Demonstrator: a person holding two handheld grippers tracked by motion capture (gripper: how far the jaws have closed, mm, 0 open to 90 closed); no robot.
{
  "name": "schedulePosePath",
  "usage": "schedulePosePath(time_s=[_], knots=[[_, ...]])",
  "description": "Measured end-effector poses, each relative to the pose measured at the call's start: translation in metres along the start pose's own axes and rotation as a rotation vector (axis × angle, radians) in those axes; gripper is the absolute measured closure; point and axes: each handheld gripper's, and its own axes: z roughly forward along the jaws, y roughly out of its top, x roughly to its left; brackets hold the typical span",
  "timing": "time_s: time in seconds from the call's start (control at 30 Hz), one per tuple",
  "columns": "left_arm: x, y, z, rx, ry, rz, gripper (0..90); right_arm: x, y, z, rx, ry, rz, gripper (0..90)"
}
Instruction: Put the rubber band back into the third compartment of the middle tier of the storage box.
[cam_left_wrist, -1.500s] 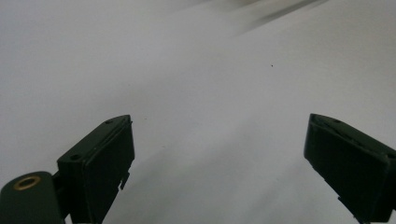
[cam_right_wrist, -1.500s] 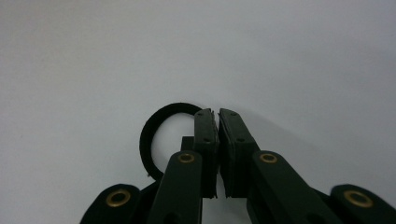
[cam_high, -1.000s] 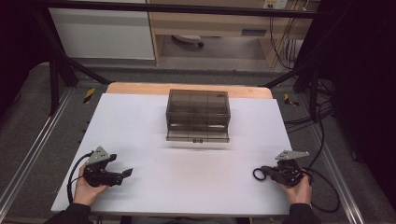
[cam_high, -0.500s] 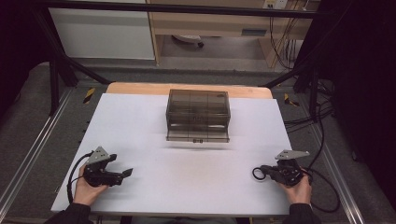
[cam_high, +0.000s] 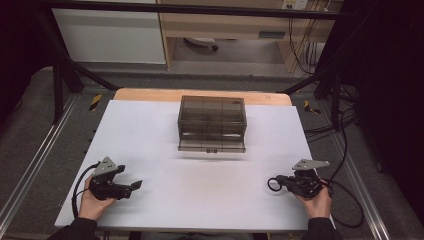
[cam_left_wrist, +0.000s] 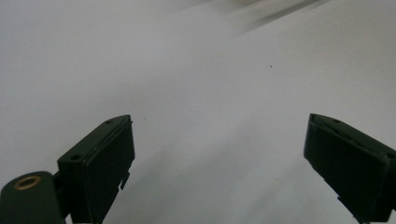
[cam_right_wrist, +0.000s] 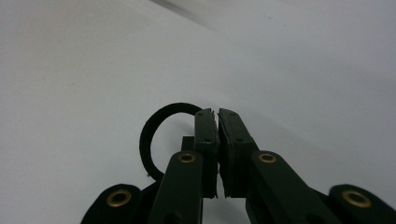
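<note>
A smoky see-through drawer box (cam_high: 212, 119) stands at the middle of the white table (cam_high: 200, 200), toward the far edge. Its lowest drawer front (cam_high: 212, 147) juts a little toward me. At the near right, my right gripper (cam_high: 284, 182) is shut on a thin black ring (cam_high: 273, 184) that sticks out leftward from its tips. The right gripper view has the jaws pressed together at the gripper (cam_right_wrist: 217, 113), with the ring (cam_right_wrist: 150, 135) looping out to their left just over the table. At the near left, my left gripper (cam_high: 136, 185) stands open; in its own view the gripper (cam_left_wrist: 219, 122) has nothing between its jaws.
A strip of bare wood (cam_high: 150, 94) shows along the table's far edge. Black frame posts (cam_high: 57, 75) and cables (cam_high: 345, 125) flank the table on the floor. A hand holds each gripper at the near edge.
The right gripper has crept slightly to the left with the ring. The left gripper has stayed where it was.
</note>
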Motion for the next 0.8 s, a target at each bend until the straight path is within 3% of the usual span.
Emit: schedulePosePath(time_s=[0.8], knots=[[0.000,0.000,0.000,-0.002,0.000,-0.002,8.2,0.010,0.019,-0.002,-0.048,0.002,-0.003,86.8]])
